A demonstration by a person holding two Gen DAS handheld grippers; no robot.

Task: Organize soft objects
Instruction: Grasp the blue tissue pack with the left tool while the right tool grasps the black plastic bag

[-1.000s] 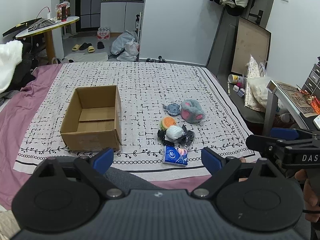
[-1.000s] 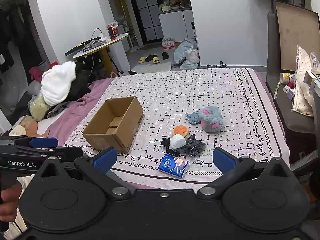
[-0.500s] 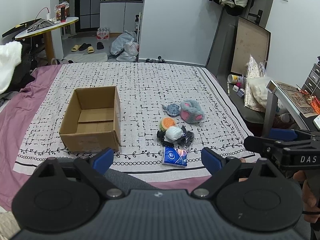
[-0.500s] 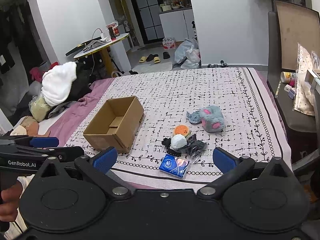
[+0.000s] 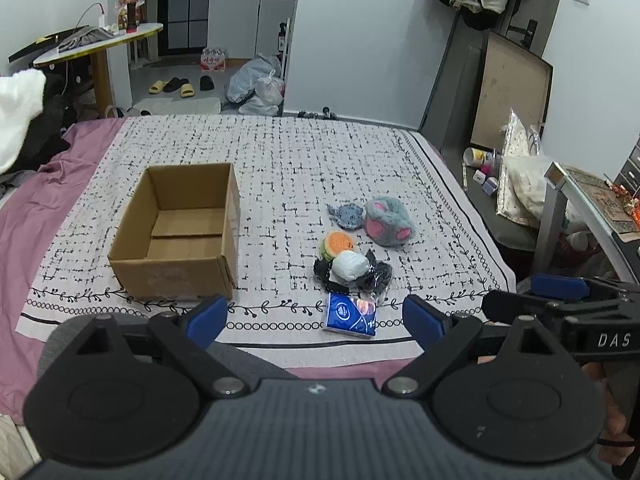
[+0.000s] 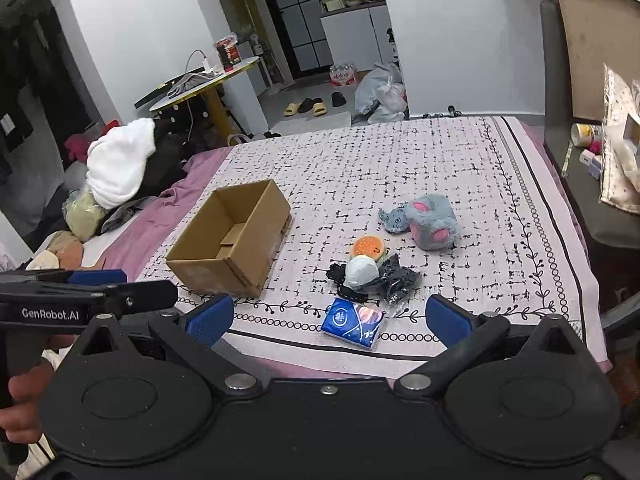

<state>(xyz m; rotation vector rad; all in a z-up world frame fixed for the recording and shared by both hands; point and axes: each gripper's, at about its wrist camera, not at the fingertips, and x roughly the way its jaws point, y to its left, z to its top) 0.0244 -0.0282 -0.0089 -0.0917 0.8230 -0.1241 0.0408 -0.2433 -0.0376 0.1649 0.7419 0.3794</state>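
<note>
None of the soft things is in the box (image 5: 176, 236) yet: plush (image 5: 386, 221), fruit toy (image 5: 338, 243), white ball (image 5: 351, 265) and tissue pack (image 5: 351, 316) lie clustered on the bed (image 5: 280, 168) beside it, while left claw (image 5: 316, 316) and right claw (image 6: 329, 318) hover wide open, empty.

Bed layout, seen from the left wrist view

Cardboard box (image 5: 176, 232) sits at 9 o'clock of the toy pile; tissue pack (image 5: 351, 315) at 6, plush mouse (image 5: 387, 221) at 1, all on the blanket (image 5: 280, 168).
</note>
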